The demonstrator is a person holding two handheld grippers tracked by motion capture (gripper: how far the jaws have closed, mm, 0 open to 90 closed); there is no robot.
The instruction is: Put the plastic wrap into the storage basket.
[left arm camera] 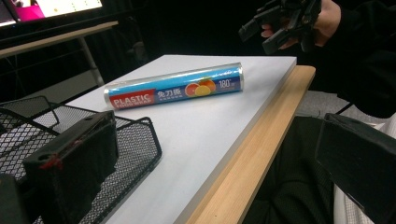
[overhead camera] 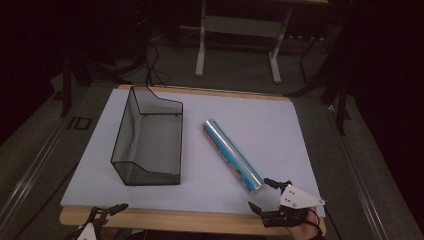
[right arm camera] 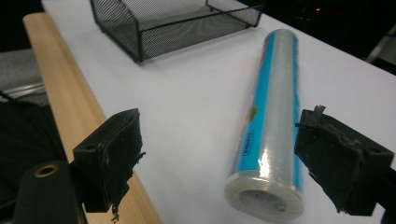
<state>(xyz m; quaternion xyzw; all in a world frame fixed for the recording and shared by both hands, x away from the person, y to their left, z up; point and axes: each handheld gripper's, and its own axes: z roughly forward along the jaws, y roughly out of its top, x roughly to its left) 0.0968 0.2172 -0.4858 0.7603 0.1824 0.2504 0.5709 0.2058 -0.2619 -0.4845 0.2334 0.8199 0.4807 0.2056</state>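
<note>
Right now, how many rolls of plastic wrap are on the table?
1. The plastic wrap roll lies on the white board, right of the mesh basket, its near end by the open right gripper.

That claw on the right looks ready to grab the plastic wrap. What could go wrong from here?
1. The plastic wrap roll is round and glossy, and the open right claw straddles only its near end. A grip that far out may let it slip or tilt down.
2. That end lies near the table's wooden edge, so a nudge could roll it off.
3. The wire mesh basket stands close beside the roll; a swinging far end might strike it.
</note>
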